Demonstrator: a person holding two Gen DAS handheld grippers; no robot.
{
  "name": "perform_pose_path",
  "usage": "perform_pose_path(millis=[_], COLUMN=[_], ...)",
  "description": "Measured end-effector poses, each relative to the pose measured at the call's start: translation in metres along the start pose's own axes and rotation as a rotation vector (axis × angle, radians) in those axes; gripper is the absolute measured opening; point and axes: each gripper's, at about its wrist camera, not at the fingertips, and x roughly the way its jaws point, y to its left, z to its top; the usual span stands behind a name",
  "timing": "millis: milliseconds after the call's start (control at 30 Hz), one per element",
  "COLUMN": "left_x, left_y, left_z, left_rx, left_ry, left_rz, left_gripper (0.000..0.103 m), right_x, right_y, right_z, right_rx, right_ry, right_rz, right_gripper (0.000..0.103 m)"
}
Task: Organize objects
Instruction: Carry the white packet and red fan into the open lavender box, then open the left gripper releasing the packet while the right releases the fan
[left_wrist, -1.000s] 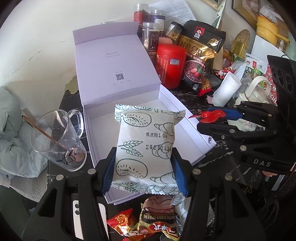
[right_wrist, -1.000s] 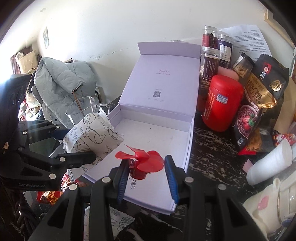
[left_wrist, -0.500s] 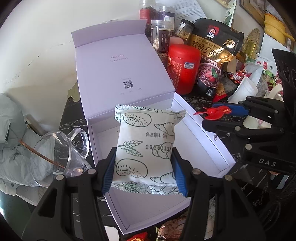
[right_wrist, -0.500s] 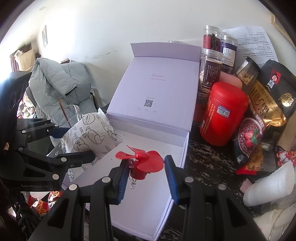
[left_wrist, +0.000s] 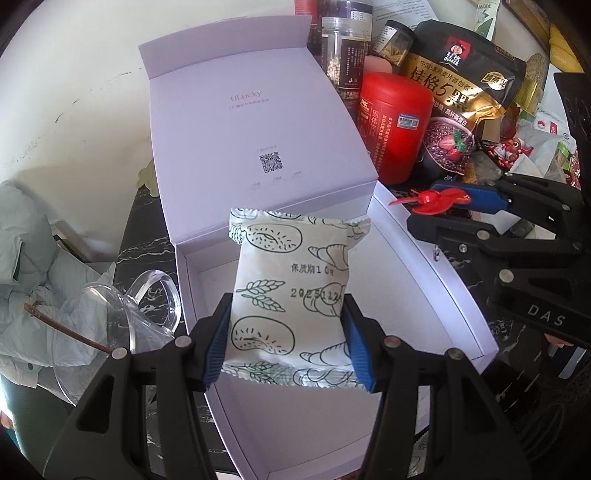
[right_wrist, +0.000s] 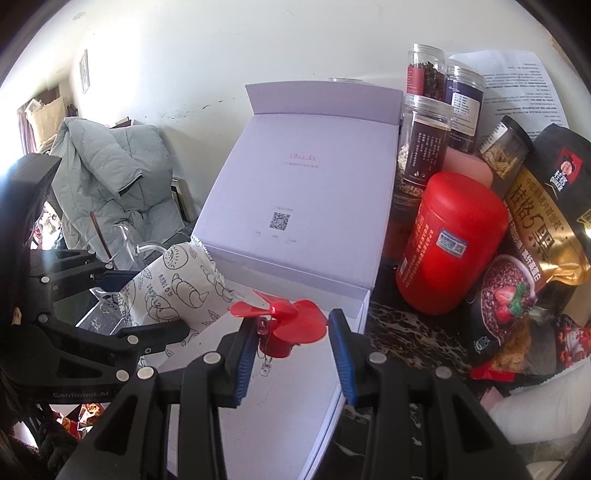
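- We had the left gripper (left_wrist: 286, 334) clamped on the snack packet (left_wrist: 291, 295), blue pads pressed into both side edges near its lower half, so the pouch stood up flat between the jaws
- The packet hung over the open lavender box (left_wrist: 436, 295), above the near-left part of the tray; whether its bottom seam touched the floor of the box we could not tell
- We judged that hold made sense for lowering it flat into the tray without crumpling it
- Our right gripper (right_wrist: 291, 350) carried the little red fan (right_wrist: 282, 325); it sat against the left pad, with a gap showing to the right pad, so the jaws were only part-closed and we couldn't tell how firmly it was pinched
- The fan hovered over the tray's right side, close to the right rim, well apart from the packet
- The box lid (left_wrist: 255, 140) stood propped behind, walling off the far edge, so entry had to come from above or the front
- The tray floor looked bare, plenty of room for both things
- Off the box's right rim the red canister (right_wrist: 448, 243) and oat bag (right_wrist: 543, 221) crowded in; off the left rim the glass mug (left_wrist: 110, 325) sat near, tight for a wide swing
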Motion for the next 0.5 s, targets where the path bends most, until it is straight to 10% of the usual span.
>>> perform_pose_path(millis=[500], left_x=[0.038], left_y=[0.002], left_z=[0.008], left_rx=[-0.005], left_ry=[0.059], left_rz=[0.062], left_gripper=[0.054], right_x=[0.038], right_y=[-0.007], right_z=[0.012], right_rx=[0.001], right_ry=[0.054], right_rz=[0.025], right_gripper=[0.039])
